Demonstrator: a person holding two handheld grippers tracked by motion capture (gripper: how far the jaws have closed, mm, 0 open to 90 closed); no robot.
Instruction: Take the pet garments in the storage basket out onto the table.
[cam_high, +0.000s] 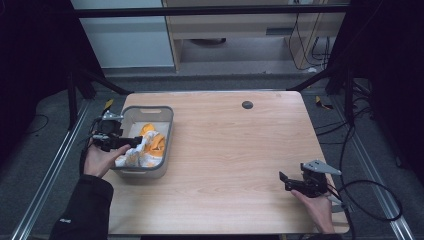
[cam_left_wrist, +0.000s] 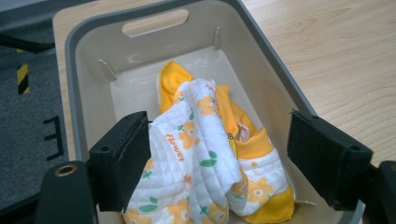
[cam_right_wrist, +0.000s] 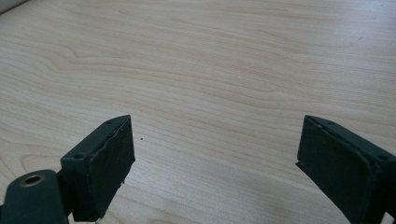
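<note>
A grey plastic basket (cam_high: 167, 125) (cam_left_wrist: 275, 74) stands at the table's left side. Inside lies a crumpled garment (cam_high: 145, 147) (cam_left_wrist: 205, 154), white quilted cloth with orange flowers and plain orange lining. My left gripper (cam_high: 131, 142) (cam_left_wrist: 217, 161) reaches over the basket's near-left rim. Its jaws stand wide apart on either side of the garment, and the left pad (cam_left_wrist: 128, 156) touches the cloth. My right gripper (cam_high: 286, 181) (cam_right_wrist: 212, 161) hovers open above bare wood near the table's front right corner, with nothing between its jaws.
The wooden table (cam_high: 235, 150) has a small dark round hole (cam_high: 247, 105) near its far edge. Metal frame rails run along both sides. A black cable (cam_high: 370, 200) trails from the right gripper past the table's right edge.
</note>
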